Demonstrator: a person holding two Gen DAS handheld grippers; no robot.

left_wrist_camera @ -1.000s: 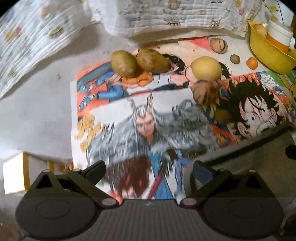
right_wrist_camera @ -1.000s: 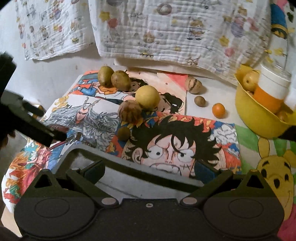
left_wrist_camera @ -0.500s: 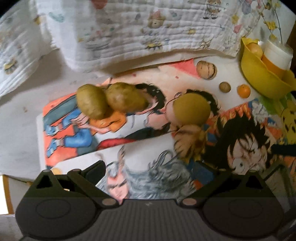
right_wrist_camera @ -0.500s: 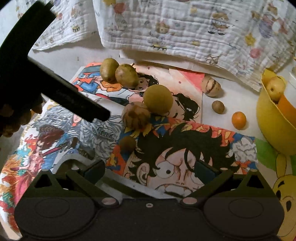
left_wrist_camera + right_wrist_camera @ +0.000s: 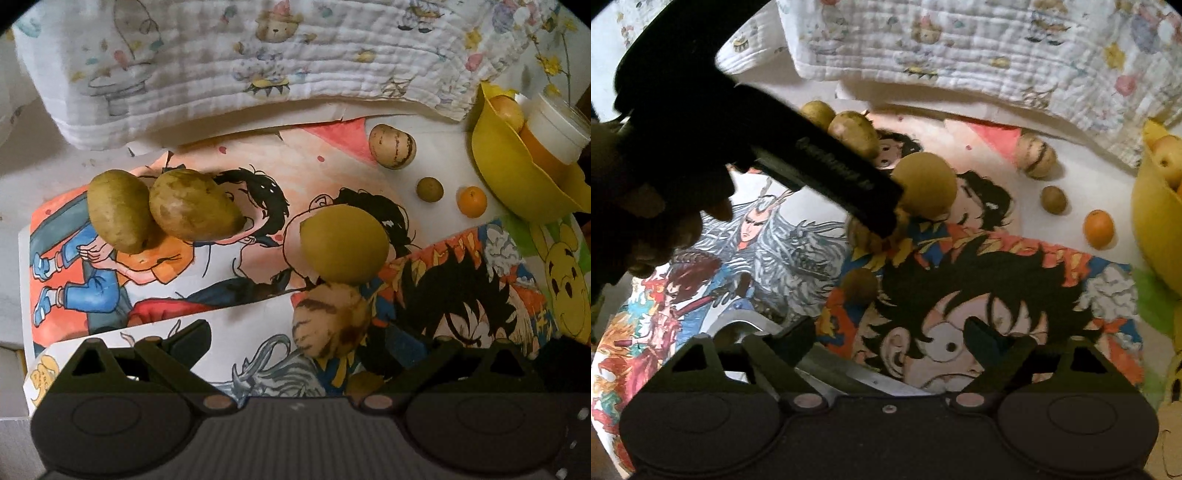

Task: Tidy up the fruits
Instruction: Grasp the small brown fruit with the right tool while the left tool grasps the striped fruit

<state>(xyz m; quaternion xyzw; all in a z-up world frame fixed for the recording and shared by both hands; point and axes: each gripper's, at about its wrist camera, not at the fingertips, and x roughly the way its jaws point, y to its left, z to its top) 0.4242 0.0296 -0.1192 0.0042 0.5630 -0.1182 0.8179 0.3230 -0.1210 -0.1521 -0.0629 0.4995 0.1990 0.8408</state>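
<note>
1. Left gripper (image 5: 314, 343) points down at a table covered with cartoon posters (image 5: 221, 266); jaws stand wide apart, nothing pressed between them.
2. Striped brown fruit (image 5: 328, 321) lies between the fingers, nearer the right one, not touched.
3. Round yellow-green fruit (image 5: 343, 243) sits just beyond it, touching it.
4. Two greenish-brown oval fruits (image 5: 118, 210) (image 5: 192, 206) lie together at upper left, touching.
5. Farther right: a pale striped fruit (image 5: 392, 146), a small olive fruit (image 5: 429, 189), a small orange (image 5: 471, 201), well apart from the pile.
6. Yellow bowl (image 5: 517, 177) at far right holds a fruit and a white-lidded cup (image 5: 557, 129).
7. Printed quilted cloth (image 5: 277, 55) hangs behind.
</note>
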